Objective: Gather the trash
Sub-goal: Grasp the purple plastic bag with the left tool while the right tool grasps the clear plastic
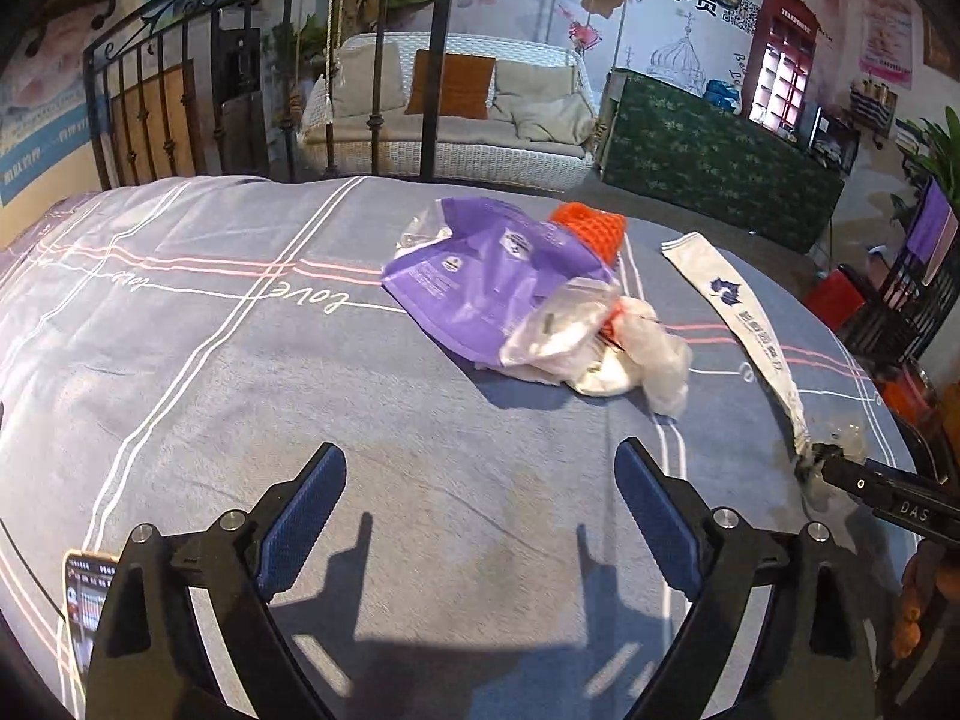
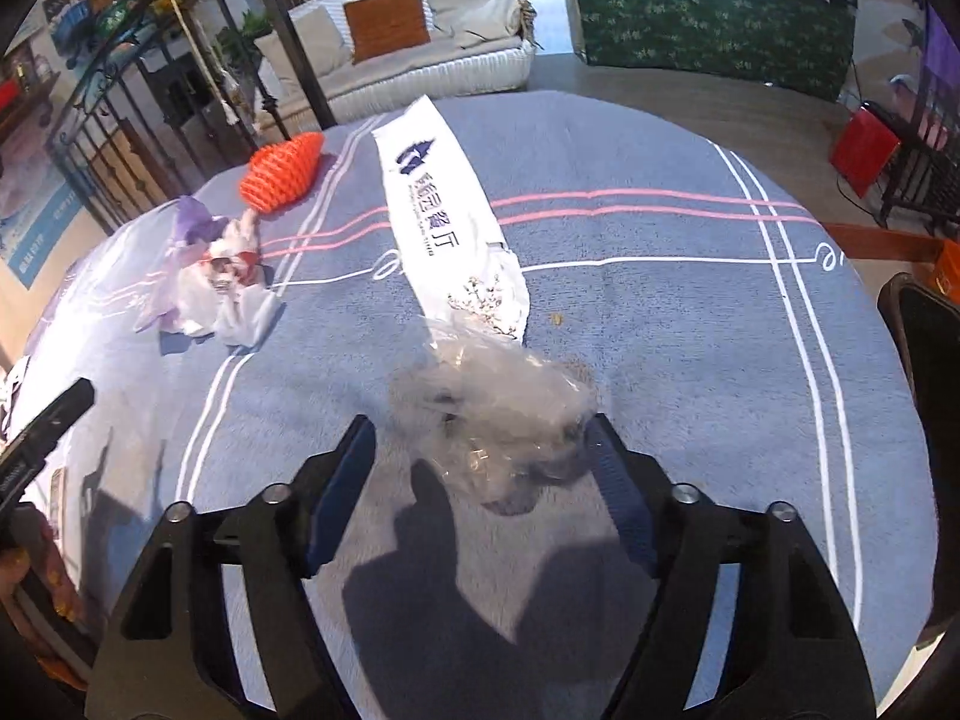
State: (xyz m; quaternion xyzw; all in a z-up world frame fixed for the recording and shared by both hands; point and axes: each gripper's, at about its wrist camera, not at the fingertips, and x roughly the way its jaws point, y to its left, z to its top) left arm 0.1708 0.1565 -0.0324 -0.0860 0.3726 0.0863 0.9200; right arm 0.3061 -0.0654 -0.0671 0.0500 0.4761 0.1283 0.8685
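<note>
Between right jaws, clear plastic wrapper (image 2: 498, 420)

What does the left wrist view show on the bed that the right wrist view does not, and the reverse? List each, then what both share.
Only the left wrist view: the phone at the blanket's near edge and the word "love". Only the right: the clear plastic wrap between the open right gripper. Shared: purple bag, orange net, white sleeve, striped blanket.

Cloth (image 1: 252, 396): grey-blue, white and pink stripes. Bag (image 1: 480, 276): purple. Net (image 1: 591, 228): orange. Sleeve (image 2: 438, 222): white, navy print.
</note>
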